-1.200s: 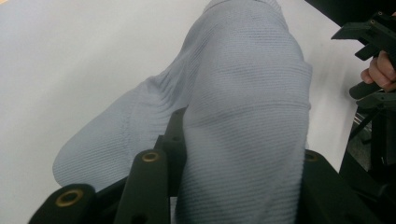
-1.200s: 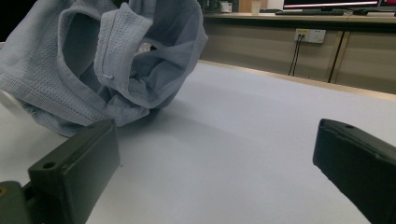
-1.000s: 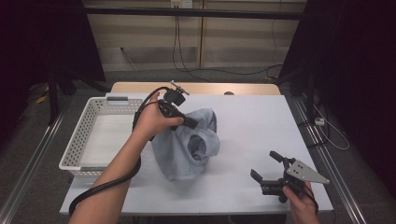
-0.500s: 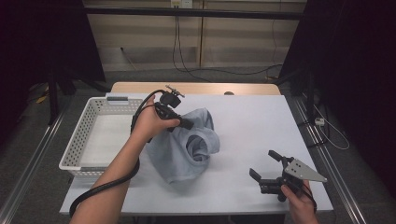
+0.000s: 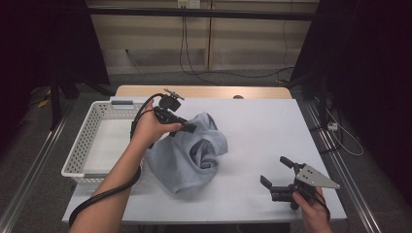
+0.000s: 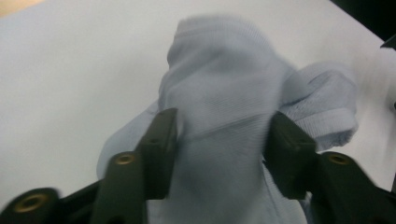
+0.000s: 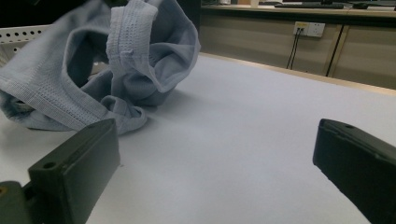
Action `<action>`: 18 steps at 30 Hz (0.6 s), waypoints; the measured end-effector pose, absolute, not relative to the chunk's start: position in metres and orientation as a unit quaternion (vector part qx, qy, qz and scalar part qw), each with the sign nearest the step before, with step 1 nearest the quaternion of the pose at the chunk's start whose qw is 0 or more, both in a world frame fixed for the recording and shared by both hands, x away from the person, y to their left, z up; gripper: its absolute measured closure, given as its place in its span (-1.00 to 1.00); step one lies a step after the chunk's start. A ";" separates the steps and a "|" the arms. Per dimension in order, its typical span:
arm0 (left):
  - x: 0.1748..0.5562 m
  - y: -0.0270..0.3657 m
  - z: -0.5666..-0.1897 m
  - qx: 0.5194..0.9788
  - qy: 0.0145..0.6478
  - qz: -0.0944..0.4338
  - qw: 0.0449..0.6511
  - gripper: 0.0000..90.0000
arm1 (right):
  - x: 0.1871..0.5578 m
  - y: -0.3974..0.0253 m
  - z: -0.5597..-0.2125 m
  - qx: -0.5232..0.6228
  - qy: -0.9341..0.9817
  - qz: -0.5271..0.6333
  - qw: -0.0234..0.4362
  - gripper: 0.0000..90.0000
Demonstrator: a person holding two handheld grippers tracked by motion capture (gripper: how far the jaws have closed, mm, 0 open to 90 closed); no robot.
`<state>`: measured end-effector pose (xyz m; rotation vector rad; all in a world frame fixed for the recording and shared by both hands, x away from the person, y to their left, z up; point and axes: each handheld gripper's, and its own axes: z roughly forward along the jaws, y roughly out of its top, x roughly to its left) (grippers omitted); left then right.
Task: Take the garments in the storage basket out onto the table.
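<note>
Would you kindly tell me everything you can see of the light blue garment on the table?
The light blue garment looks like a soft knitted piece with ribbed, hemmed edges. It lies crumpled in a heap on the white table, just right of the white basket, with an upper fold lifted off the surface. The left gripper has that raised fold between its fingers, which press on either side of the cloth. The right gripper is open and apart from it, near the table's front right.

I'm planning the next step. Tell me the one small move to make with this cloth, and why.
Probably bring the right claw in to take the light blue cloth's near edge: the left claw pinches a bunched fold, the rest sags crumpled on the table, and the right claw stands open, apart.
</note>
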<state>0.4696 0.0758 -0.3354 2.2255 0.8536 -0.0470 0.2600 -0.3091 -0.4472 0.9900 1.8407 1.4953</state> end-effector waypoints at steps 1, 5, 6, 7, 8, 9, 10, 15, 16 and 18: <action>0.471 0.077 -0.334 0.866 0.334 -0.016 0.372 -0.05 | 0.260 -0.310 -0.447 0.370 0.688 0.557 0.282 -0.99; 0.473 0.077 -0.336 0.864 0.342 -0.006 0.369 -0.31 | 0.261 -0.310 -0.448 0.372 0.691 0.552 0.280 -0.99; 0.473 0.077 -0.337 0.863 0.344 -0.006 0.371 -0.36 | 0.262 -0.310 -0.448 0.373 0.693 0.550 0.280 -0.99; 0.473 0.077 -0.337 0.863 0.345 -0.006 0.369 -0.40 | 0.262 -0.310 -0.448 0.373 0.695 0.547 0.279 -0.99; 0.472 0.077 -0.338 0.863 0.345 -0.004 0.369 -0.43 | 0.263 -0.309 -0.448 0.373 0.697 0.544 0.280 -0.99; 0.472 0.077 -0.339 0.866 0.341 -0.003 0.366 -0.45 | 0.263 -0.309 -0.448 0.375 0.699 0.541 0.281 -0.99; 0.472 0.078 -0.339 0.869 0.337 -0.002 0.363 -0.47 | 0.264 -0.308 -0.448 0.375 0.701 0.536 0.283 -0.99; 0.472 0.077 -0.338 0.867 0.336 0.004 0.369 -0.53 | 0.264 -0.306 -0.447 0.378 0.708 0.527 0.279 -0.98; 0.472 0.077 -0.338 0.867 0.335 0.005 0.369 -0.54 | 0.263 -0.306 -0.447 0.380 0.709 0.525 0.280 -0.98; 0.472 0.077 -0.338 0.867 0.335 0.008 0.369 -0.56 | 0.263 -0.306 -0.446 0.383 0.709 0.523 0.279 -0.98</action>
